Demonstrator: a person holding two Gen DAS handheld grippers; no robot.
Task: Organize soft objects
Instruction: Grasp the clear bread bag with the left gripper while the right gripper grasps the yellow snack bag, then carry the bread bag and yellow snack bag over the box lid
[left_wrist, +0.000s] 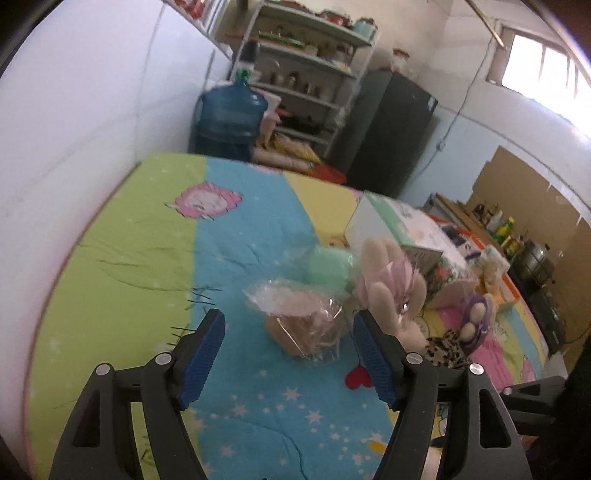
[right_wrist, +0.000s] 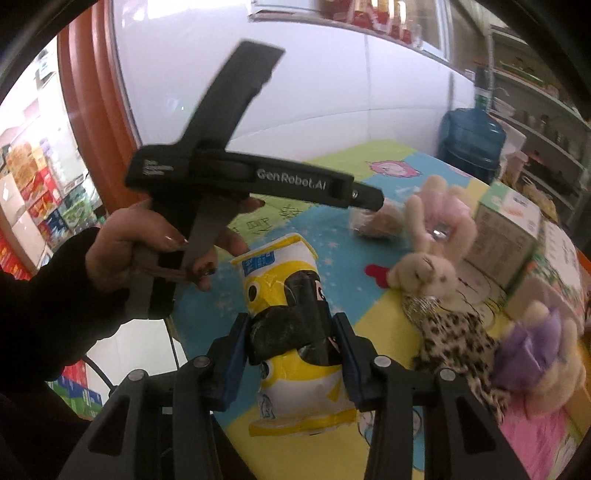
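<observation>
My left gripper (left_wrist: 290, 354) is open and empty above the colourful bedsheet (left_wrist: 229, 266), just short of a brown soft toy in clear plastic wrap (left_wrist: 306, 321). A pink-and-cream plush rabbit (left_wrist: 391, 288) and a mint green soft object (left_wrist: 328, 267) lie just beyond it. My right gripper (right_wrist: 291, 350) is shut on a yellow-and-white soft pack with a black part (right_wrist: 291, 314) and holds it upright above the sheet. A cream plush in a leopard-print dress (right_wrist: 432, 295) and a purple plush (right_wrist: 535, 350) lie to its right. The left gripper's body (right_wrist: 258, 177) shows in the right wrist view.
A white and green carton (left_wrist: 395, 229) stands on the bed behind the toys. A blue water jug (left_wrist: 232, 114), shelves (left_wrist: 306, 74) and a dark fridge (left_wrist: 391, 129) stand beyond the bed's far end. A white wall (left_wrist: 92, 110) runs along the left.
</observation>
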